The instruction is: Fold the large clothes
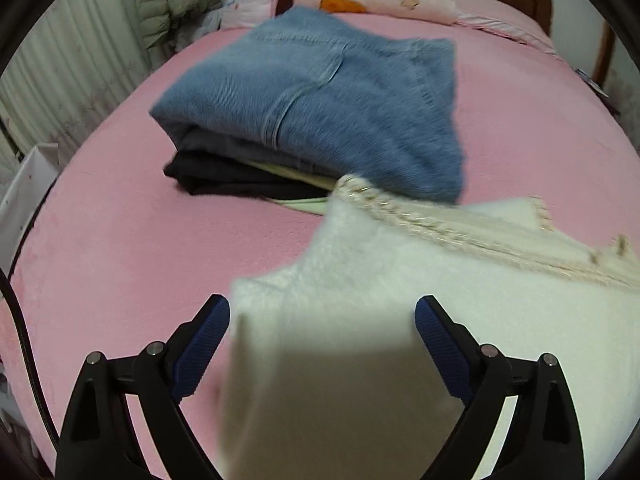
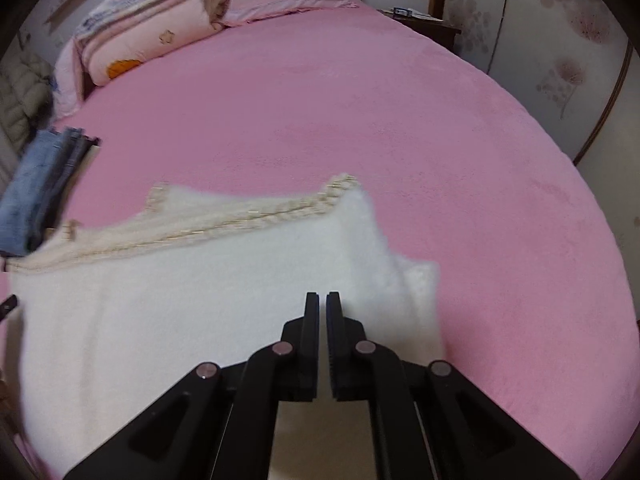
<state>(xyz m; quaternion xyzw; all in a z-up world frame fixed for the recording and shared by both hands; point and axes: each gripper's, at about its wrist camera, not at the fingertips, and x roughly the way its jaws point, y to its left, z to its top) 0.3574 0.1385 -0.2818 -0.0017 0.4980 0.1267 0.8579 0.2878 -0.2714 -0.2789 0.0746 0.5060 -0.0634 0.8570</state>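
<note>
White fuzzy garment [image 1: 360, 320] lies between the wide-open left hand-held gripper [image 1: 322, 312] fingers.

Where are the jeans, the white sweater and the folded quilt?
jeans [image 1: 320, 92], left wrist view, on the back pocket panel.
white sweater [image 2: 180, 300], right wrist view, on the plain fluffy body below the trim.
folded quilt [image 2: 148, 28], right wrist view, on the pink side of the stack.
</note>
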